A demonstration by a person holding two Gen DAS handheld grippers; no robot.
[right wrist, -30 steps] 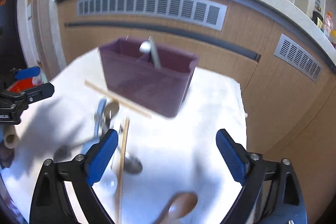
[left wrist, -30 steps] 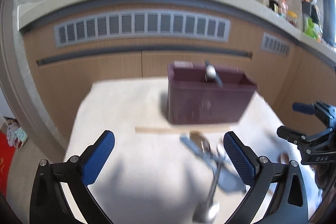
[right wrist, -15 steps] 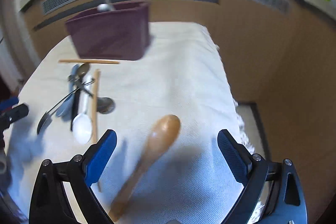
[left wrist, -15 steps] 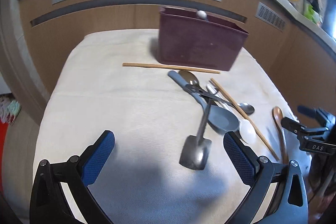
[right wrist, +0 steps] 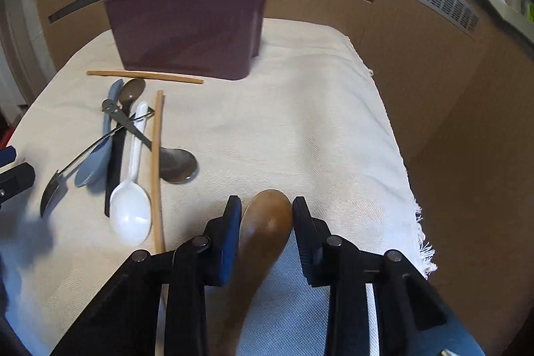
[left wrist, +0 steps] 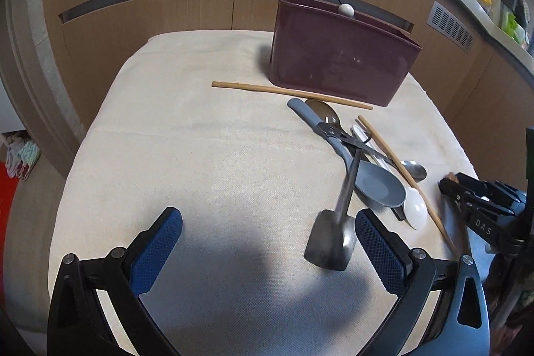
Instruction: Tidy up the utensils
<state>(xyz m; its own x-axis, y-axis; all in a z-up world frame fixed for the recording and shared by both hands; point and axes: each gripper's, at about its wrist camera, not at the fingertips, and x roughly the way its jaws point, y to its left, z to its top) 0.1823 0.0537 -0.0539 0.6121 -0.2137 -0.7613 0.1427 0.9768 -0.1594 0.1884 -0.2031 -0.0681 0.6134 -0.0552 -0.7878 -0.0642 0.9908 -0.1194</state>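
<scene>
Change, right claw [right wrist: 266,216]: half a second earlier your pads stood wide apart above the wooden spoon [right wrist: 263,232]; they had since narrowed onto its bowl, one pad against each side.
Change, left claw [left wrist: 267,242]: you kept it wide, holding nothing, above the cloth-covered desk [left wrist: 200,155]; the view barely shifted.
Wooden spoon position: on the desk near its right edge, handle running back under your right claw.
Remaining utensils: grey spoon [left wrist: 377,186], white spoon [right wrist: 130,209], metal spoons and chopsticks [right wrist: 157,169] lay crossed in a pile before the maroon bin [left wrist: 337,59].
Bin contents: one white-tipped utensil [left wrist: 345,9] stood inside.
Legible writing: "DAS" on the right claw body [left wrist: 484,226], seen from the left wrist.
</scene>
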